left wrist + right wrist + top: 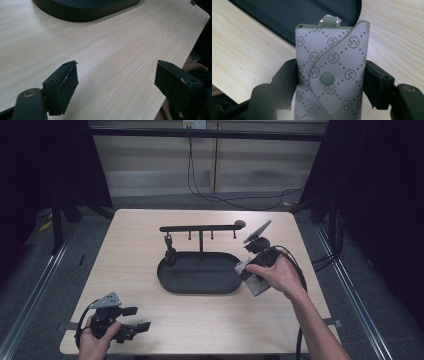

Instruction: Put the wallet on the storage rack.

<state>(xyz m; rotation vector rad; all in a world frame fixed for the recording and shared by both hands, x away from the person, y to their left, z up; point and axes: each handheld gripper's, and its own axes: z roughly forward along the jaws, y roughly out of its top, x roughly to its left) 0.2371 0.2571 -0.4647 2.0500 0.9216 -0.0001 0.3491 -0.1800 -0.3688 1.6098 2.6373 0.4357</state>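
Observation:
A grey patterned key pouch (pixel 332 75) with a round snap button stands upright between the black jaws of my right gripper (pixel 330 82), which is shut on it. In the high view the pouch (pixel 252 279) hangs by the right end of the black oval tray (pixel 172 282), just over its rim. A black rack with a crossbar and hooks (pixel 200 228) rises from the tray; one dark item (pixel 170 254) hangs from a left hook. My left gripper (pixel 136 318) rests near the table's front left corner, jaws wide open over bare wood (pixel 116 82).
The light wooden table (pixel 130 250) ends close to my left gripper at the front. Black cables (pixel 220 197) run on the floor behind the table. Dark curtains stand at both sides.

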